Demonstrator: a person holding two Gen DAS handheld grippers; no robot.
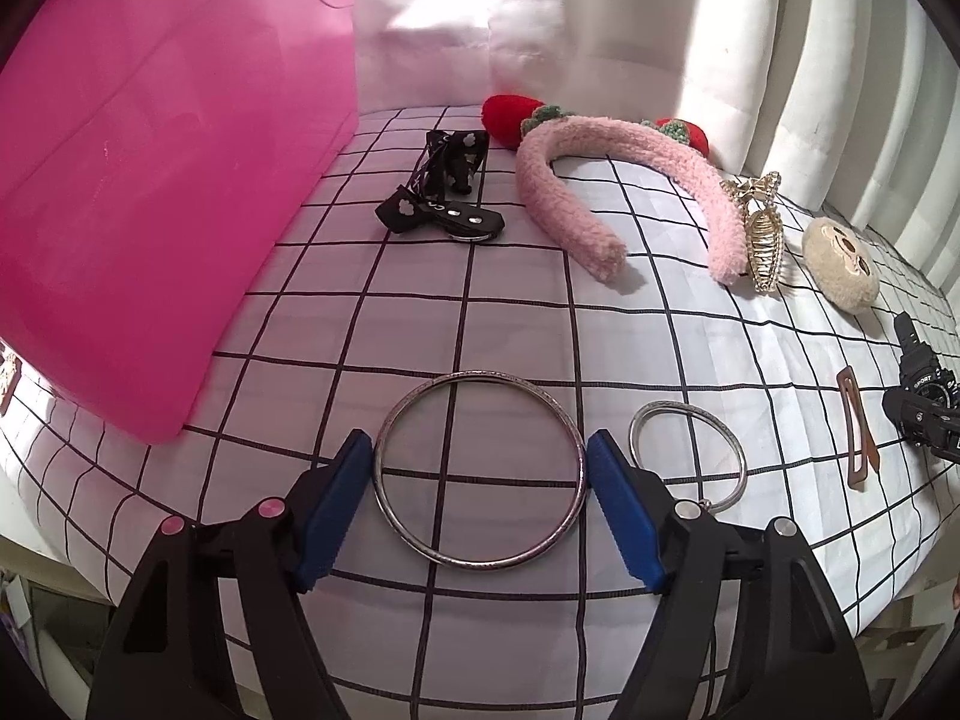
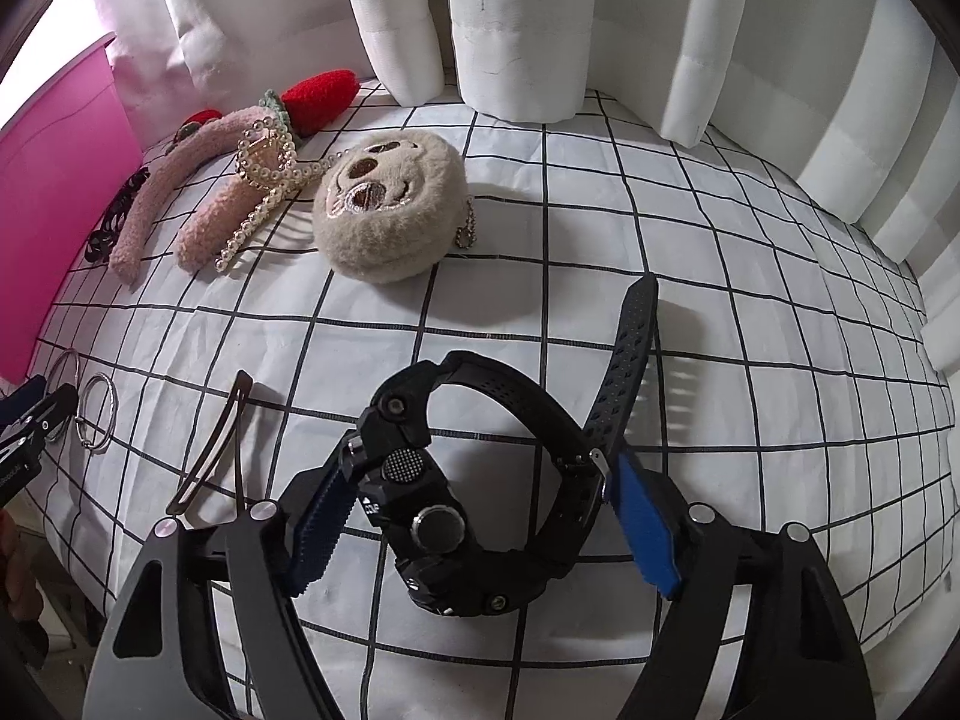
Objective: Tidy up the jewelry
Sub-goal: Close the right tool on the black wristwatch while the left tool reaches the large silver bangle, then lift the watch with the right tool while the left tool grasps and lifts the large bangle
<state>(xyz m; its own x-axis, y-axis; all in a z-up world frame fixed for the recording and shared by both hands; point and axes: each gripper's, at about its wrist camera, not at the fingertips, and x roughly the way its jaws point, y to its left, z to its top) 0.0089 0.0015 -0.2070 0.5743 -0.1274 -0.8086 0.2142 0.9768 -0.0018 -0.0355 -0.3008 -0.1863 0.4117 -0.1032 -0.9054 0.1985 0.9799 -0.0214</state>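
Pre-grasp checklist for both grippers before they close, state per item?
1. Large bangle lies between the left gripper fingers: ok.
2. Left gripper open wide enough to span the bangle: ok.
3. Small bangle is outside the left fingers: ok, though it lies right beside the right-hand finger.
4. Watch sits between the right gripper fingers: ok.
5. Right fingers' contact with the watch: cannot tell; the finger by the case looks to be touching.
6. Pink box open to receive items: cannot tell.
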